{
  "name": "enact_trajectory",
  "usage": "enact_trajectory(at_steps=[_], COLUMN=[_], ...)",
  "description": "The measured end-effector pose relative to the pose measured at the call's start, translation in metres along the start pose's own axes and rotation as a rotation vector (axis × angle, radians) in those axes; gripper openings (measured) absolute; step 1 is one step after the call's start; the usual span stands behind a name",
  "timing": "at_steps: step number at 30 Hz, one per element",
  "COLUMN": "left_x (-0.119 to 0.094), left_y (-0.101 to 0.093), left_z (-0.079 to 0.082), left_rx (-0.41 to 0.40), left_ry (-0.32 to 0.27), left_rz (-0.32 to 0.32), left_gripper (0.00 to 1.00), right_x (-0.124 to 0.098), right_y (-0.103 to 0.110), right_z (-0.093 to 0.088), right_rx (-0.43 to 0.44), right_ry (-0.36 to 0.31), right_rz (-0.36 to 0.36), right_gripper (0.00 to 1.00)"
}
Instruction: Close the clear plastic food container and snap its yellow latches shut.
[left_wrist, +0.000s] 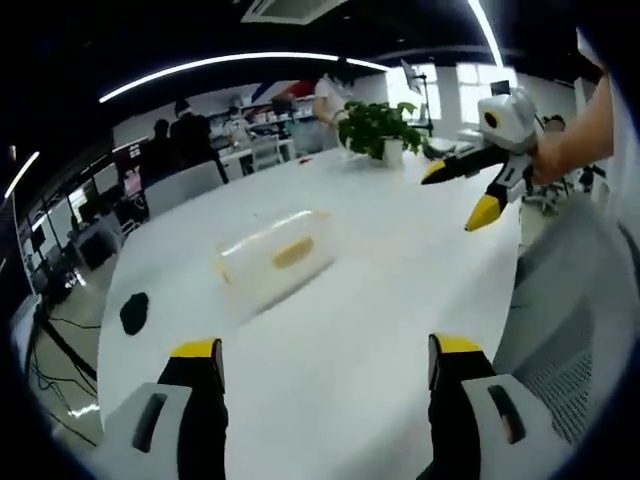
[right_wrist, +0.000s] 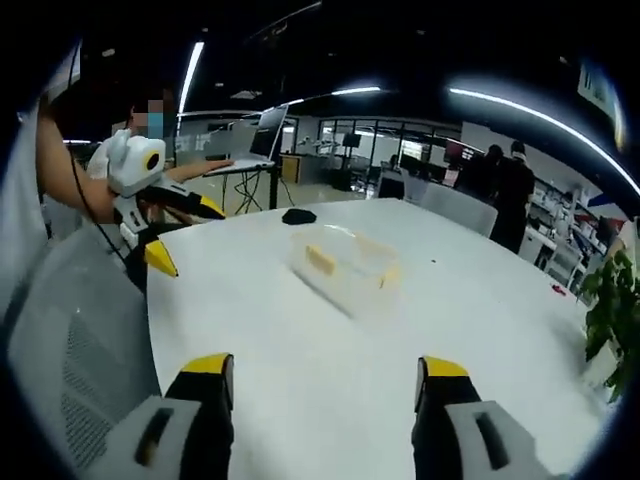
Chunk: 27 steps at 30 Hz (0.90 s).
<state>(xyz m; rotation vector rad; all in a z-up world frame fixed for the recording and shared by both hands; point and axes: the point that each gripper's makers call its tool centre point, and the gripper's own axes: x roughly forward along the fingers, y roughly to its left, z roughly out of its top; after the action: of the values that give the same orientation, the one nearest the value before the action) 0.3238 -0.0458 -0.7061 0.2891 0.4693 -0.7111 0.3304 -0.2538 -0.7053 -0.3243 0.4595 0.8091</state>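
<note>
Jaws of the left gripper (left_wrist: 325, 365) are standing wide apart at the bottom of the left gripper view, holding nothing; those of the right gripper (right_wrist: 325, 380) are standing equally wide in the right gripper view, also empty. Both are hovering above the table (left_wrist: 360, 330), well short of the container (left_wrist: 277, 257), so the step in hand is judged to be the approach, with closing not yet begun. Next, the move is calling for both grippers to come in on opposite sides of the box, one steadying the body while the other presses the lid down, before any latch is pushed home.

Farther out, the container (right_wrist: 345, 265) is lying near the middle of the white table, apart from everything else. It is looking clear and faintly blurred, with a yellow latch (left_wrist: 292, 251) showing on its near side and yellow latches (right_wrist: 320, 260) at its ends. Whether the lid is already seated cannot be told.

Beyond it, a black object (right_wrist: 298, 215) is resting near the table edge and a plant (left_wrist: 378, 126) is standing at the far end.
</note>
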Motion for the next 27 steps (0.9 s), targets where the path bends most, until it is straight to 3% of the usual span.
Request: enact_trajectory(at_steps=[4, 12, 27], left_x=[-0.001, -0.006, -0.013], left_y=[-0.006, -0.002, 0.002], left_z=[-0.008, -0.01, -0.024], left_rx=[-0.003, -0.024, -0.046], left_ry=[0.019, 0.017, 0.041], left_rz=[0.0, 0.02, 0.056], left_gripper=[0.81, 0.82, 0.8], right_x=[-0.008, -0.011, -0.008], right_y=[-0.001, 0.004, 0.012], right_z=[-0.007, -0.012, -0.018], right_rx=[0.029, 0.03, 0.026], right_ry=[-0.009, -0.002, 0.028], right_rz=[-0.031, -0.041, -0.013], right_gripper=[0.74, 0.74, 0.72])
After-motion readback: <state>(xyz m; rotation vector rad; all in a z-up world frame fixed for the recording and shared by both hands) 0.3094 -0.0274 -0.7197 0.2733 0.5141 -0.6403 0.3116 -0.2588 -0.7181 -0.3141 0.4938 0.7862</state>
